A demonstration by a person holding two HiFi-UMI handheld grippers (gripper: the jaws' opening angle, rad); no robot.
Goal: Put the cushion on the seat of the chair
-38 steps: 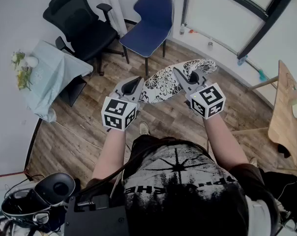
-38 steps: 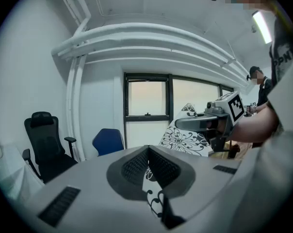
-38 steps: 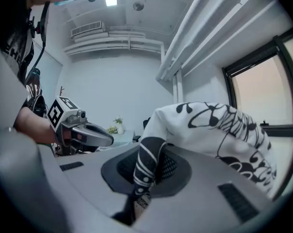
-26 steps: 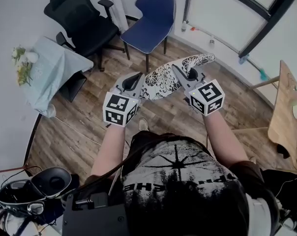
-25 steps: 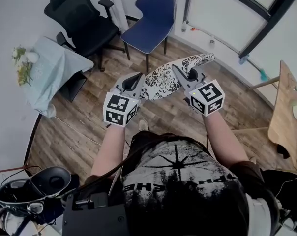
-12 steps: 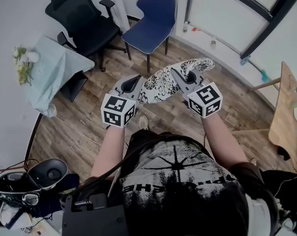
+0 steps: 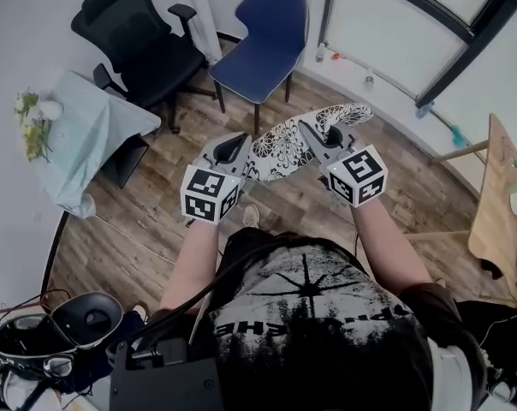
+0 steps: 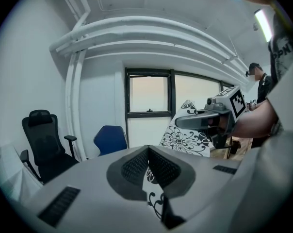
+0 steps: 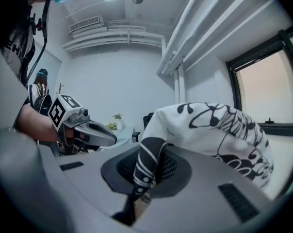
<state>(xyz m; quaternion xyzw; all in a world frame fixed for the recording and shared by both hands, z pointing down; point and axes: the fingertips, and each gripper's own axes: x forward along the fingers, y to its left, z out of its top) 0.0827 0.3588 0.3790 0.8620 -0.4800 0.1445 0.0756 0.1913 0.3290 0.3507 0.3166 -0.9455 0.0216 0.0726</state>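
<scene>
two claws on one load: left claw (image 7: 239, 141) pinched shut on the near-left end of the cushion (image 7: 284, 144), right claw (image 7: 306, 129) pinched shut on a dark striped fold at its right edge. black-and-white patterned cushion slung in the air between the two, above the wooden floor (image 7: 156, 221) and well short of the blue chair (image 7: 252, 65). seat of that chair bare, so judged as mid-carry, with the placing not yet done. for a clean finish: hold both pinches firm, with only thin fabric between the pads and a real risk of a drop on one side. move the pair together at matched height for a level, untwisted hang. approach the blue seat from its open front, clear of the black office chair (image 7: 147, 50) at the left and the cloth-covered tabletop (image 7: 96, 118) beside it. bring the far edge in over the seat first, toward the backrest, then lower to full contact with the seat pan before opening either claw. release both at once, to guard against a slide off the front lip. probably soft and floppy in handling, so expect sag between the grips and allow clearance over the seat edge.
</scene>
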